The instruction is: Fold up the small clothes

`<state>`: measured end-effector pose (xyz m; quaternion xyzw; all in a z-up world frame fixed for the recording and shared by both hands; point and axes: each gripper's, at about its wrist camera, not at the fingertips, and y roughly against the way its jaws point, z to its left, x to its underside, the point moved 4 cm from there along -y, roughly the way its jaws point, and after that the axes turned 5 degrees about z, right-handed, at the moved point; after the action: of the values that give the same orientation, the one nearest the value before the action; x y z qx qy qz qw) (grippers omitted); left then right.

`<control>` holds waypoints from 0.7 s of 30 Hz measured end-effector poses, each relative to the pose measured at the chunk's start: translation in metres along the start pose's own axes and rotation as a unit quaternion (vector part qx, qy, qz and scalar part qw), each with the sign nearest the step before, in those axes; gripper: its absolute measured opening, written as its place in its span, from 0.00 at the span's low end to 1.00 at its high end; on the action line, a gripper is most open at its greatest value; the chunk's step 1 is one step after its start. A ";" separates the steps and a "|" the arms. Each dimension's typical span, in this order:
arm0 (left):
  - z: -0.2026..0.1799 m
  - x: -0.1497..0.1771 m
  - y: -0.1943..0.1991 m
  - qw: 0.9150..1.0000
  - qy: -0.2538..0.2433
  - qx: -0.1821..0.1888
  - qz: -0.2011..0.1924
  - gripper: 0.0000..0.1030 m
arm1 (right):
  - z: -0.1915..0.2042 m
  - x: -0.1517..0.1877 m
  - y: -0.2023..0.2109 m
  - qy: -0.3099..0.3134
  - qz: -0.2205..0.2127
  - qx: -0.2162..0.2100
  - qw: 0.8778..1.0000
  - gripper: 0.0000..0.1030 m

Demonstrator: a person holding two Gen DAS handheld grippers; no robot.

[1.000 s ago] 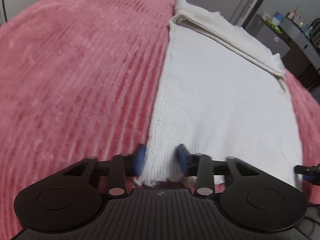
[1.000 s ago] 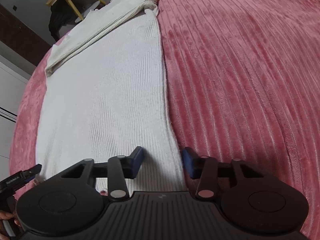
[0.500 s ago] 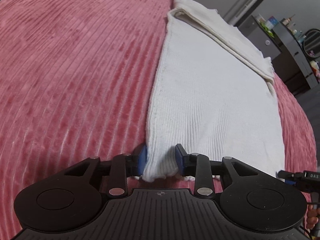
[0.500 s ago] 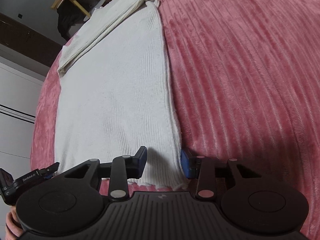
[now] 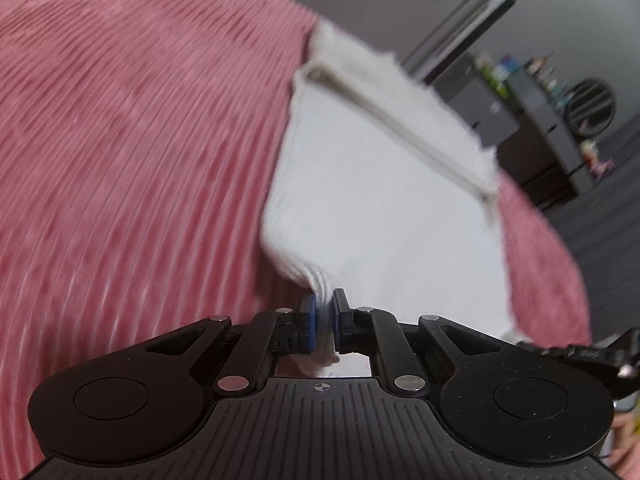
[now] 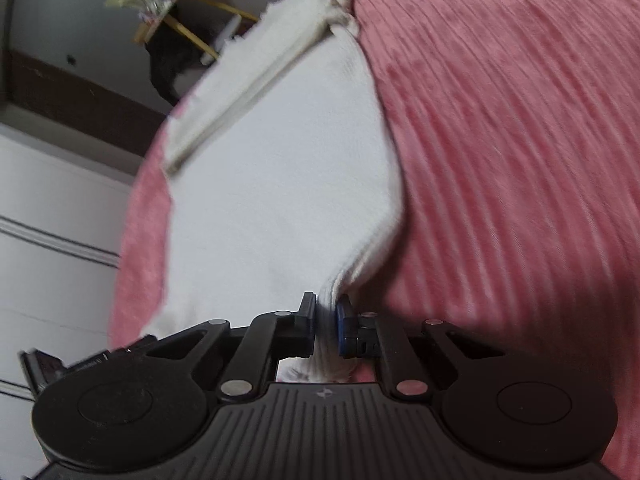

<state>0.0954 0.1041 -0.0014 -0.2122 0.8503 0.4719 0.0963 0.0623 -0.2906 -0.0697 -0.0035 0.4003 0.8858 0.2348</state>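
Note:
A white knitted garment [image 5: 384, 200] lies stretched out on a pink ribbed bedspread [image 5: 132, 152], with a folded band across its far end. My left gripper [image 5: 323, 304] is shut on the garment's near left corner, which bunches between the blue pads and lifts off the bedspread. In the right wrist view the same white garment [image 6: 280, 184] runs away from me, and my right gripper [image 6: 326, 306] is shut on its near right corner, pinched and raised a little. The tip of the other gripper shows at each view's lower edge.
The pink bedspread [image 6: 520, 152] fills the right side of the right wrist view. Beyond the bed stand a dark shelf unit with small items [image 5: 560, 112], a white cabinet [image 6: 48, 248] and a yellow-legged stool with dark cloth [image 6: 176, 40].
Both grippers closed from part open onto the garment's near corners. The left corner has been lifted and the cloth near both grippers now bunches upward.

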 end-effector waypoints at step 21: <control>-0.003 -0.114 -0.077 1.000 0.010 -0.027 -0.010 0.10 | 0.062 -0.087 -0.023 0.256 -0.097 0.075 0.959 0.38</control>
<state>0.2319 0.0965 -0.0166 -0.2278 0.8360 0.4916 0.0869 0.1603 -0.2691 -0.0266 -0.2512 0.5102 0.7957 0.2085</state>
